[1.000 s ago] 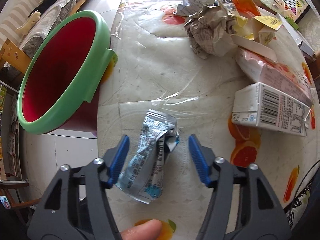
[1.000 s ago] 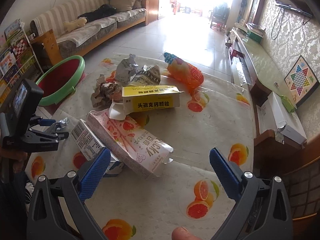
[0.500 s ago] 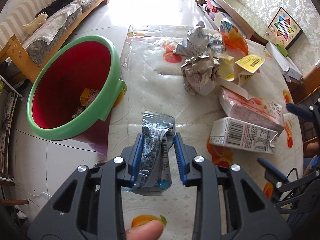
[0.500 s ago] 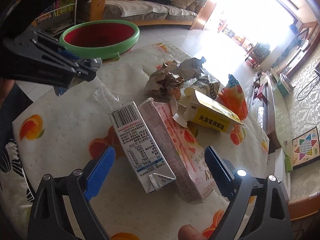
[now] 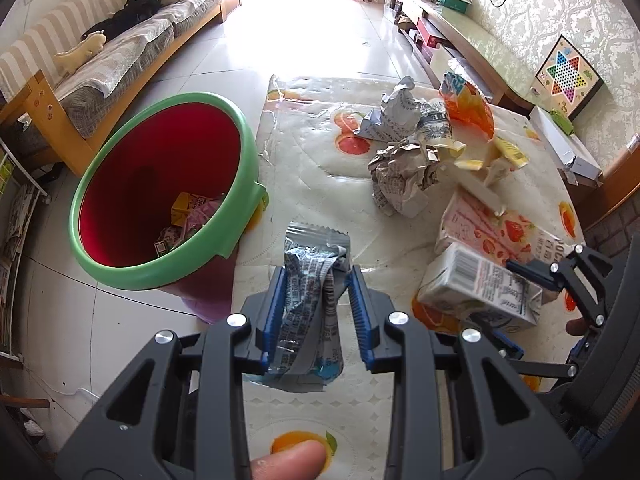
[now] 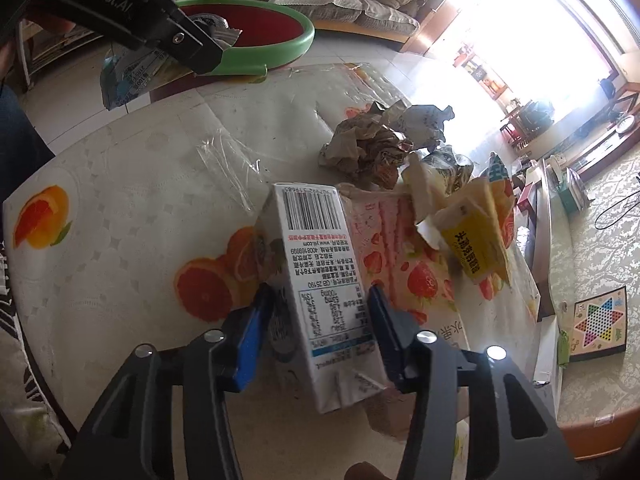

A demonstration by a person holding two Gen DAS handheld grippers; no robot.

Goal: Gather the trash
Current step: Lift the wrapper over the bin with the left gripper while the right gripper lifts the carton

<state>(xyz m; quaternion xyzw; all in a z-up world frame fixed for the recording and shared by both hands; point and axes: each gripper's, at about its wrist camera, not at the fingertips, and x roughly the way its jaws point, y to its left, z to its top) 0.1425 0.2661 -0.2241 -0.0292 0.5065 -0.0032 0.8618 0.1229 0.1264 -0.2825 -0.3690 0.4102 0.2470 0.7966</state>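
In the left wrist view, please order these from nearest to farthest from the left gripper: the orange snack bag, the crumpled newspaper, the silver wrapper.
1. silver wrapper: held in the left gripper.
2. crumpled newspaper: middle of the table, ahead and right.
3. orange snack bag: far end of the table, right.

Blown-out window glare; fisheye-warped edges

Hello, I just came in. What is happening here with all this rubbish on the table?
A person is clearing trash with a pair of tongs in each hand. The left tongs are shut on a crumpled silver and blue foil wrapper, lifted near the red bin with a green rim, which already holds some trash. The right tongs close around a white milk carton with a barcode on the table. More crumpled paper and boxes remain.
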